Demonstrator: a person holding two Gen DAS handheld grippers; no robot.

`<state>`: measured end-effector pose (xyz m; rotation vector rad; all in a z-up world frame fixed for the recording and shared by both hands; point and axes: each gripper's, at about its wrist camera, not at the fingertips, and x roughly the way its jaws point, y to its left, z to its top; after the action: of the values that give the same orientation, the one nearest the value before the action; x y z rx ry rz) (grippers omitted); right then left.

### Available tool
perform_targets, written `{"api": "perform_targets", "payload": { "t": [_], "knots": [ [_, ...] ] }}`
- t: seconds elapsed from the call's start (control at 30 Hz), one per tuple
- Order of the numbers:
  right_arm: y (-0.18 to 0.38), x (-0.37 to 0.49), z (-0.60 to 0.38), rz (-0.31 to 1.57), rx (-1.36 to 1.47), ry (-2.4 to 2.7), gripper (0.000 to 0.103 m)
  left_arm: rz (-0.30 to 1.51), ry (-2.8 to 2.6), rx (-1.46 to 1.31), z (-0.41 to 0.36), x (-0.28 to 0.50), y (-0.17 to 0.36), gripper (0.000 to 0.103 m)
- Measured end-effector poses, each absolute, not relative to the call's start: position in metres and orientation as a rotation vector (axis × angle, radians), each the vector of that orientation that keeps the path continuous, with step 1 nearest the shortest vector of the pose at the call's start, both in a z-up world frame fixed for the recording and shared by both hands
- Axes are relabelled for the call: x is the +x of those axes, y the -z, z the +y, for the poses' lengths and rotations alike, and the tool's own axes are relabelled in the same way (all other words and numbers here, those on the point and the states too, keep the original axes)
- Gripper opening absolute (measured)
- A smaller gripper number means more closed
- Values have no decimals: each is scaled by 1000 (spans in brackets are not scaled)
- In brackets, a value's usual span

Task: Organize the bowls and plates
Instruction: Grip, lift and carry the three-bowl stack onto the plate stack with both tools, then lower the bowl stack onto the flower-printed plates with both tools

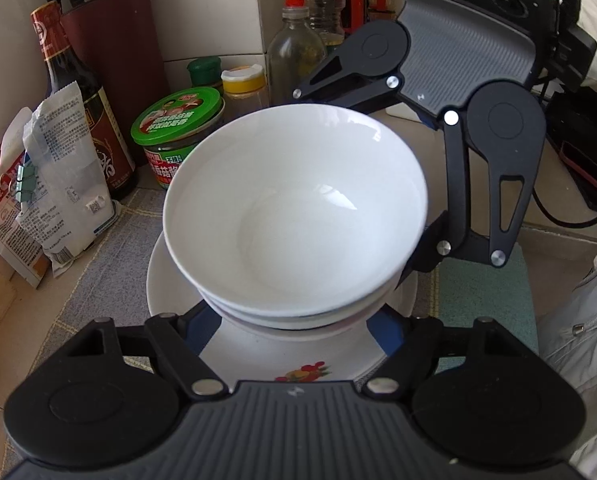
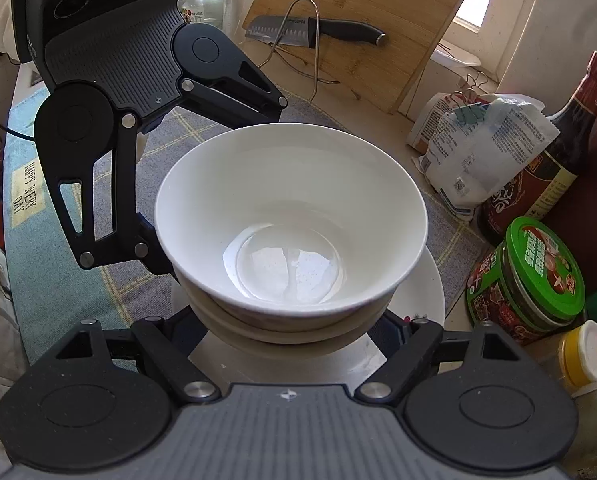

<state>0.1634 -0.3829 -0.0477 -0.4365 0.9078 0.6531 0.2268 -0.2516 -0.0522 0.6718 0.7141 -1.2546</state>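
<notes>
I have both hand-held grippers spread wide around a stack of white bowls (image 1: 294,216) resting on a plate (image 1: 298,360) on the table. My left hand-held gripper (image 1: 294,330) and right hand-held gripper (image 2: 290,326) flank the lowest bowl from opposite sides. I should close evenly, low on the stack, so it lifts level.

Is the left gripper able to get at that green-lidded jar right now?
Probably not directly. The stacked white bowls sit between the left gripper and the green-lidded jar, and its fingers already flank the stack.
</notes>
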Motion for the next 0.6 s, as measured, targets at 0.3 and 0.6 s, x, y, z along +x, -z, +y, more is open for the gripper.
{"api": "perform_targets", "payload": {
  "t": [0.3,0.6],
  "knots": [
    [54,171,-393,916,-422,-649,88,735,1242,665,-259,238,60,78],
    [56,178,-397,918,-399,-655,88,746,1240,653,-261,243,62,78]
  ]
}}
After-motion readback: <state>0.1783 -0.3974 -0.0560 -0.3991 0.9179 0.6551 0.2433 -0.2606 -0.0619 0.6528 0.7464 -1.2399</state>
